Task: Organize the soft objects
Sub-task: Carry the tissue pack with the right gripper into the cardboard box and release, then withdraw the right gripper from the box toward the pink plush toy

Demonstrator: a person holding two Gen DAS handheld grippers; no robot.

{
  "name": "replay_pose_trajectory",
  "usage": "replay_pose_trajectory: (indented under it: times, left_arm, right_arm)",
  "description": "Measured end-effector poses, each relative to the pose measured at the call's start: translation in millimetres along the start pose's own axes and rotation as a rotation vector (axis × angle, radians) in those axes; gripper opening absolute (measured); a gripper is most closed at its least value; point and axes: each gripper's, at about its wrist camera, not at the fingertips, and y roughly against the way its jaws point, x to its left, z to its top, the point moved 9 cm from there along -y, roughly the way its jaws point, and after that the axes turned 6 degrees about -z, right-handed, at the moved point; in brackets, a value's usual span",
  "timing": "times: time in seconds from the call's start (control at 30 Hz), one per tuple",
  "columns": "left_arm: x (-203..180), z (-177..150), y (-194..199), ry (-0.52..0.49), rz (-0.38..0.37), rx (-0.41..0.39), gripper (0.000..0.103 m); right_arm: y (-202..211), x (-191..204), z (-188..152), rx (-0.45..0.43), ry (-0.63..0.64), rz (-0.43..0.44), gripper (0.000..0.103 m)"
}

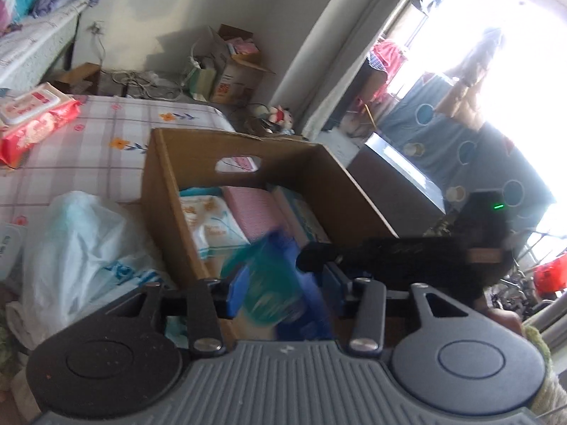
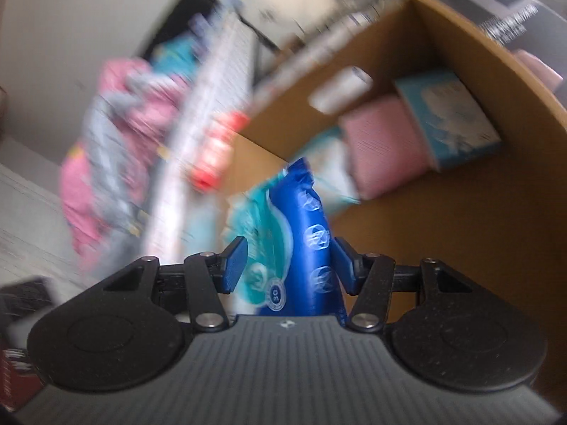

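A blue and teal soft pack (image 2: 308, 219) stands between the pads of my right gripper (image 2: 288, 265), which is shut on it, over an open cardboard box (image 2: 460, 230). In the left wrist view the same pack (image 1: 273, 283) appears blurred between the fingers of my left gripper (image 1: 286, 285), which looks open around it. The right gripper (image 1: 312, 260) reaches in from the right, just beyond those fingers. Inside the box (image 1: 159, 184) lie a white pack (image 1: 209, 219), a pink pack (image 1: 255, 212) and a light blue one (image 1: 301, 216).
The box sits on a bed with a checked sheet (image 1: 106, 148). A red wipes pack (image 1: 32, 120) lies at the far left and a white plastic bag (image 1: 78, 248) sits left of the box. A dark cabinet (image 1: 397, 184) stands to the right, and cartons (image 1: 230, 67) stand by the wall.
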Motion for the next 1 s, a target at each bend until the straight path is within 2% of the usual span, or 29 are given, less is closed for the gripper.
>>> replay_pose_trajectory:
  times: [0.07, 0.17, 0.23, 0.33, 0.4, 0.53, 0.87, 1.0]
  left_arm:
    - [6.2, 4.5, 15.5, 0.002, 0.011, -0.025, 0.053]
    - [14.6, 8.6, 46.9, -0.007, 0.045, -0.067, 0.057]
    - [21.3, 7.7, 67.6, -0.008, 0.072, -0.094, 0.059]
    - [32.7, 3.5, 93.2, 0.003, 0.104, -0.124, 0.061]
    - [39.3, -4.8, 109.5, 0.009, 0.124, -0.143, 0.063]
    - [52.7, -24.4, 133.0, 0.015, 0.166, -0.161, 0.064]
    - [95.4, -69.4, 172.4, 0.101, 0.246, -0.179, 0.064]
    - [111.7, -85.0, 187.3, 0.132, 0.283, -0.187, 0.066]
  right_arm:
    - [-25.5, -18.3, -9.9, 0.083, -0.012, -0.061, 0.052]
    - [-33.2, -20.4, -14.0, 0.093, 0.053, -0.12, 0.053]
    - [-29.6, -15.2, -13.7, 0.083, 0.077, -0.11, 0.052]
    - [-25.1, -14.9, -10.3, 0.049, 0.132, -0.182, 0.053]
    - [-27.2, -16.4, -9.0, 0.06, 0.132, -0.221, 0.054]
    - [-50.9, -20.5, -23.4, 0.148, 0.098, -0.218, 0.051]
    - [-81.7, 14.9, -26.0, 0.14, 0.145, -0.177, 0.049]
    - [-79.3, 22.2, -28.9, 0.123, 0.18, -0.199, 0.054]
